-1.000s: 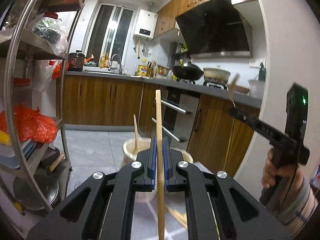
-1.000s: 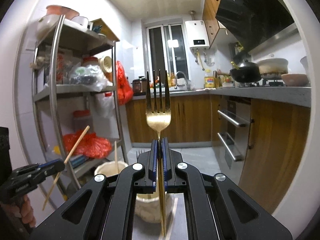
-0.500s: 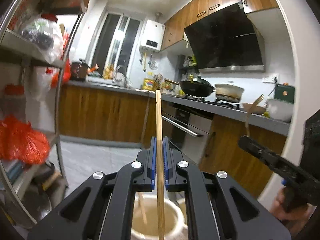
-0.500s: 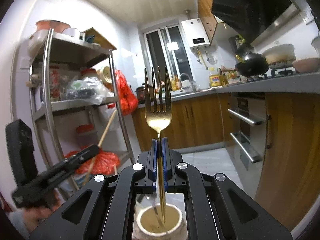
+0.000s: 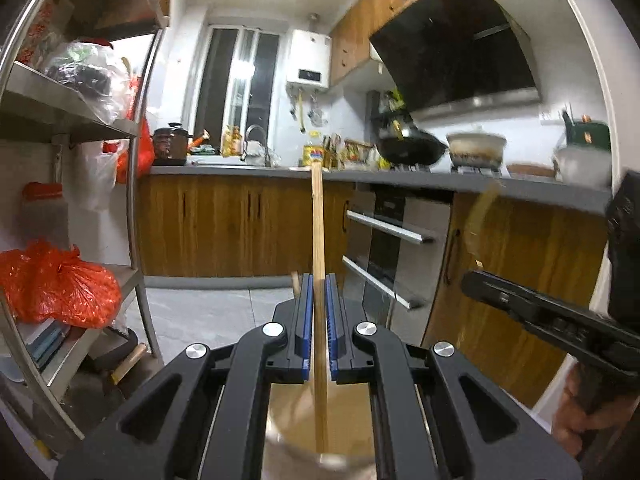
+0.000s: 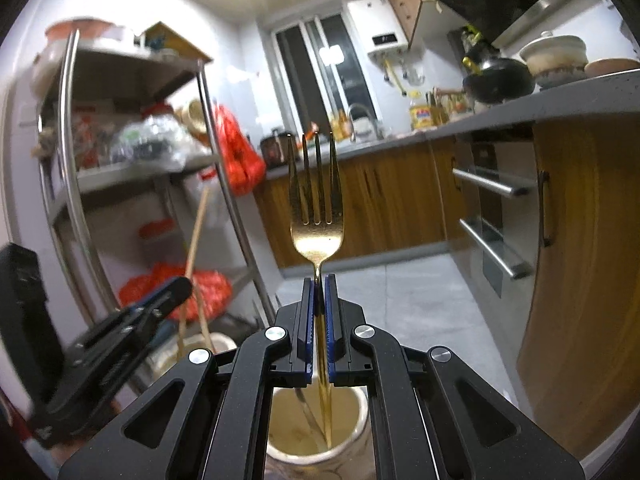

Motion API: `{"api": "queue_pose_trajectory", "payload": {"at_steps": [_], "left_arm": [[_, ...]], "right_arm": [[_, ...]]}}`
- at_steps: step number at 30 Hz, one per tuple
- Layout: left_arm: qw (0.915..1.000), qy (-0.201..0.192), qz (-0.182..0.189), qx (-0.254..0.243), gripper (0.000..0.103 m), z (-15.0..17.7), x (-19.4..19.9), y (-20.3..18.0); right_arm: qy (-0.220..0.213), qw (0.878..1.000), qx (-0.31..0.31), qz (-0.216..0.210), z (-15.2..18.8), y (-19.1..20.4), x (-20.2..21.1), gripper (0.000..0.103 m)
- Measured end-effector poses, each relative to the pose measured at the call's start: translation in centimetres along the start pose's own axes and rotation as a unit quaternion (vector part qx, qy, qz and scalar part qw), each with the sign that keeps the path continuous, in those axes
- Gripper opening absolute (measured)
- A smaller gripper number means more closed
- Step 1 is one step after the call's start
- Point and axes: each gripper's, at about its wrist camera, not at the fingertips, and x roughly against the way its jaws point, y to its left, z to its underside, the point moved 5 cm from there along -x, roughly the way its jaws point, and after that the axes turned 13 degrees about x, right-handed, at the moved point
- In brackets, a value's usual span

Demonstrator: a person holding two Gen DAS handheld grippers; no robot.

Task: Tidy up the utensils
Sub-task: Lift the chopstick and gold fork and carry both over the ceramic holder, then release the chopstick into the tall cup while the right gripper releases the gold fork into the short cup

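My left gripper (image 5: 319, 292) is shut on a wooden chopstick (image 5: 318, 236) held upright; its lower end hangs inside a cream ceramic holder (image 5: 296, 412) just below. My right gripper (image 6: 319, 292) is shut on a gold fork (image 6: 316, 208), tines up, with its handle end down inside a white ceramic holder (image 6: 356, 436) that holds another metal utensil. The left gripper (image 6: 176, 292) with its chopstick (image 6: 196, 232) shows at the left of the right wrist view over a second holder (image 6: 220, 342). The right gripper (image 5: 476, 282) shows at the right of the left wrist view.
A metal shelf rack (image 5: 136, 184) with red bags (image 5: 60, 288) stands on the left. Wooden cabinets (image 5: 224, 232), an oven (image 5: 392, 256) and a grey counter (image 5: 440, 180) with pots run along the back and right. Grey floor tiles (image 6: 404, 304) lie ahead.
Both grippers have come down over the holders. The chopstick end and the fork handle now sit inside the holders' mouths. Both grips stay shut.
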Motion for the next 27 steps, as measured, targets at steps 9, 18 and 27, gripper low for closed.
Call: {"api": "queue_pose_trajectory", "payload": {"at_steps": [9, 18, 27], "left_arm": [[0.9978, 0.059, 0.0, -0.032, 0.006, 2.3, -0.1, 0.0], [0.9965, 0.073, -0.005, -0.039, 0.017, 2.9, -0.2, -0.2], [0.9969, 0.066, 0.0, -0.044, 0.048, 2.6, 0.7, -0.8]], "right_arm": [[0.059, 0.998, 0.016, 0.018, 1.7, 0.6, -1.3, 0.006], [0.075, 0.997, -0.001, 0.034, 2.1, -0.4, -1.3, 0.006], [0.083, 0.996, -0.005, 0.041, 2.3, -0.6, -1.5, 0.006]]}}
